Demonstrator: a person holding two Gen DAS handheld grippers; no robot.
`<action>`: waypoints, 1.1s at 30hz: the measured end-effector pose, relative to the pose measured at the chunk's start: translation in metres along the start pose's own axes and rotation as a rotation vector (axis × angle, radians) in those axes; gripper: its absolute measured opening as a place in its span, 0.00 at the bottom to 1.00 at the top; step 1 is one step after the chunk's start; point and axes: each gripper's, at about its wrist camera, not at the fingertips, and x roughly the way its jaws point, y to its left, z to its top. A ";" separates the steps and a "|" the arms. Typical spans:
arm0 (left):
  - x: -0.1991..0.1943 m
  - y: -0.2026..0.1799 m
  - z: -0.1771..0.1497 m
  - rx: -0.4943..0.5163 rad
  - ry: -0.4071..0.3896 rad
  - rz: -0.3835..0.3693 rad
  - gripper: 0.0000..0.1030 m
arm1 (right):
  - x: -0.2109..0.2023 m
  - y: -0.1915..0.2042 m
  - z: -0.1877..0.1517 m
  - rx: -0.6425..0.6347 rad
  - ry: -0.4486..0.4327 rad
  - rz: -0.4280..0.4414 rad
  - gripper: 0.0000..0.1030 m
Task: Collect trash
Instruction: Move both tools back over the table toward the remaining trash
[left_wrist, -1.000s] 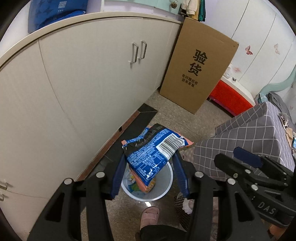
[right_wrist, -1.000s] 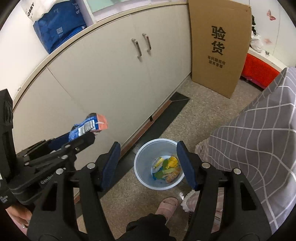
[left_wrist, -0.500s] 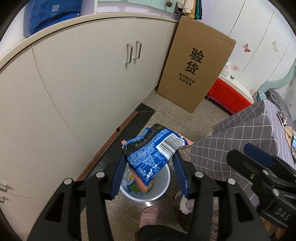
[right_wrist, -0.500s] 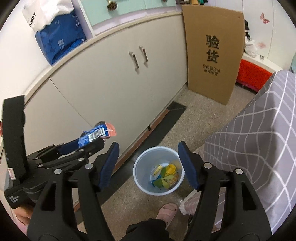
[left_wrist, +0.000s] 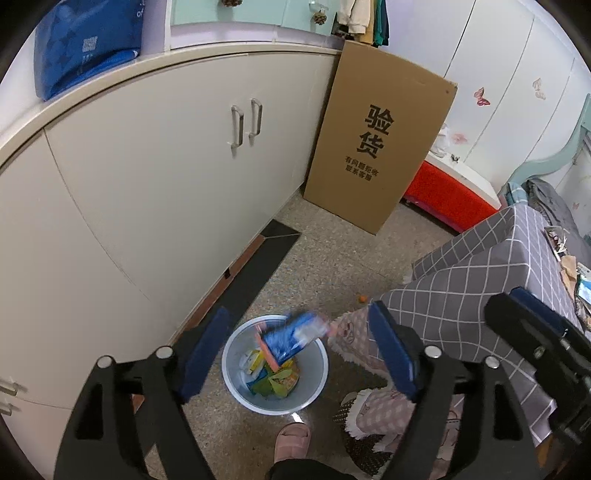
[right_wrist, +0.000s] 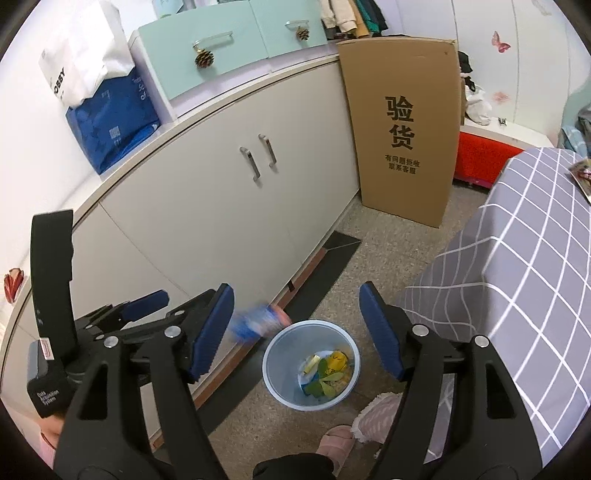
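Left wrist view: left gripper (left_wrist: 301, 354) fingers spread above the bin (left_wrist: 236, 373), wrapper (left_wrist: 291, 338) falling in; right gripper (right_wrist: 297, 330) likewise spread, empty.

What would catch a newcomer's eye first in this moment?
A blurred blue snack bag in mid-air over the pale bin on the floor, free of the open left gripper. Behind it, a tall cardboard box with black printed characters leans against the white cabinets.
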 end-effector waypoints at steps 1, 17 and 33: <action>-0.001 0.000 -0.001 -0.005 0.005 0.002 0.76 | -0.002 -0.002 0.000 0.006 0.000 0.001 0.68; -0.045 -0.039 0.000 0.000 -0.053 -0.055 0.76 | -0.055 -0.030 -0.002 0.059 -0.074 0.006 0.68; -0.052 -0.198 0.007 0.176 -0.066 -0.192 0.77 | -0.148 -0.173 -0.001 0.227 -0.227 -0.144 0.69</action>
